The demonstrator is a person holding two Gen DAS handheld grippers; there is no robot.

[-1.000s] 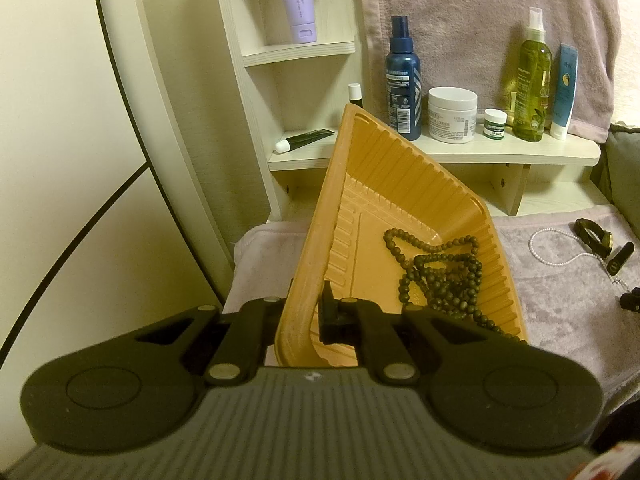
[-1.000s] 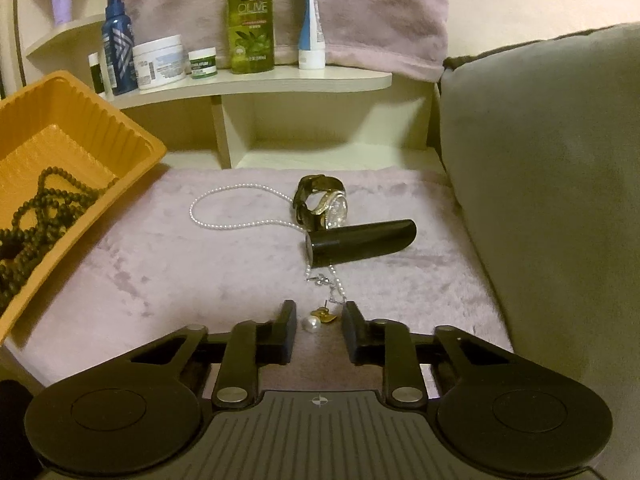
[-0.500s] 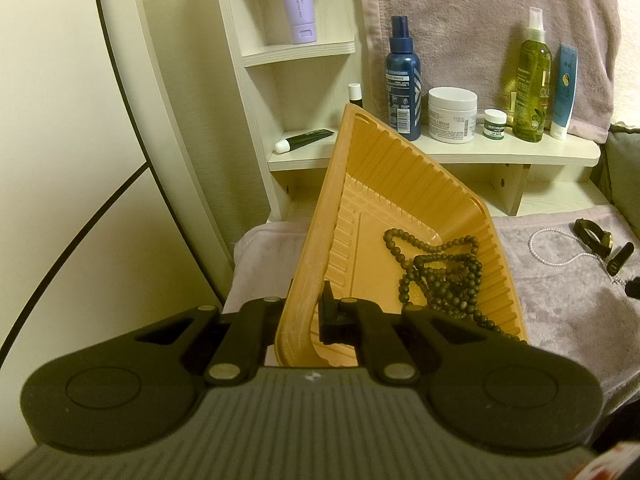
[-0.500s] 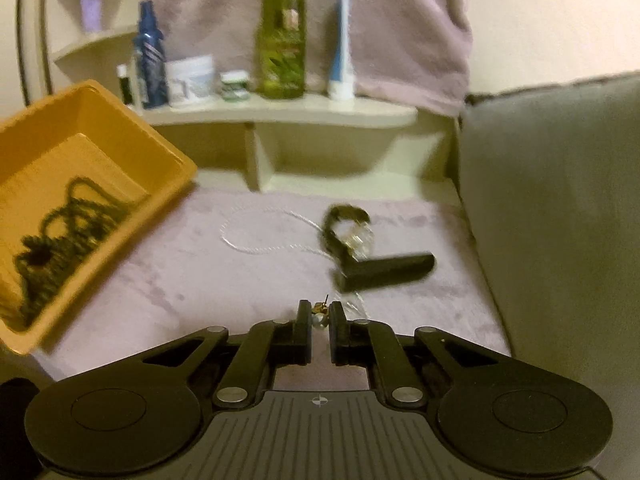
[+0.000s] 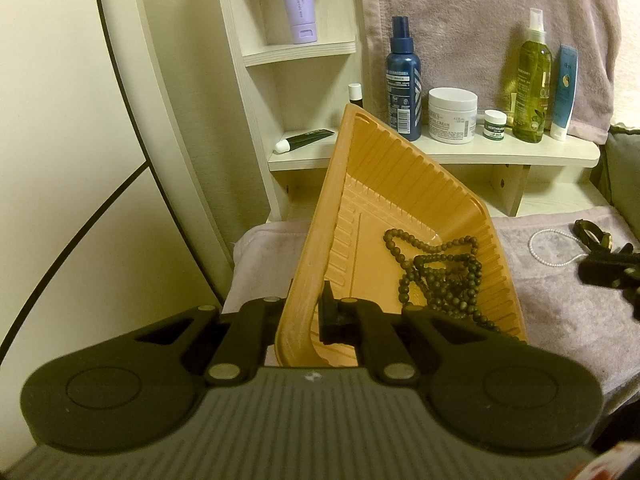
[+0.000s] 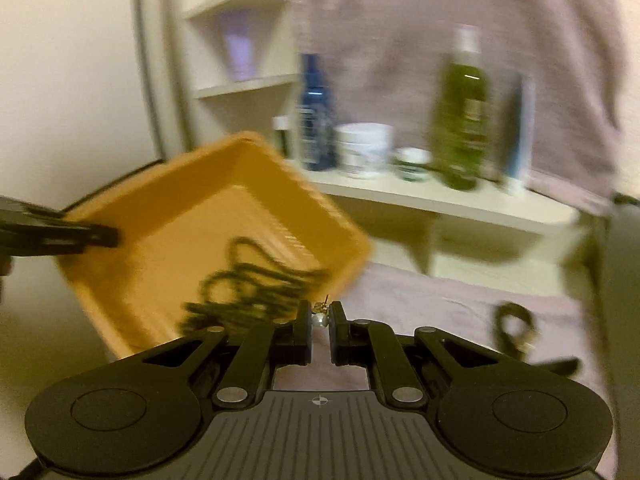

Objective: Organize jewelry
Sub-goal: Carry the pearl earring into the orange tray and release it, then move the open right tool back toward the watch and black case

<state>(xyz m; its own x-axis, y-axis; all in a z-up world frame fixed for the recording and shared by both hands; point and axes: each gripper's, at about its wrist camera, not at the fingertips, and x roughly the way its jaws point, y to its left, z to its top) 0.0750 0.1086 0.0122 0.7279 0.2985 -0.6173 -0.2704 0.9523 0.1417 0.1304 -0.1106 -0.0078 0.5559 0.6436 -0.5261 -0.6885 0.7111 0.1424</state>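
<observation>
At nine o'clock in the right wrist view, the orange tray (image 6: pixel 168 240) is held tilted by the left gripper (image 5: pixel 306 312), its jaws clamped on the near rim. The dark bead necklace (image 5: pixel 440 276) lies inside. Toward six o'clock, a small pearl earring (image 6: pixel 320 316) is pinched in the nearly closed right gripper (image 6: pixel 320 322). It is best released only once well over the tray floor, with the tilt kept steady.

Your counter (image 5: pixel 560 300) is covered by a mauve cloth, and on it near the right edge you have a white pearl strand (image 5: pixel 548 246) beside a dark watch (image 5: pixel 592 234). Behind it, the pale wooden shelf (image 5: pixel 460 152) carries a blue spray bottle (image 5: pixel 403 84), a white cream jar (image 5: pixel 453 120), a small green-labelled pot (image 5: pixel 495 123), an olive-green bottle (image 5: pixel 532 80) and a blue tube (image 5: pixel 564 92).
</observation>
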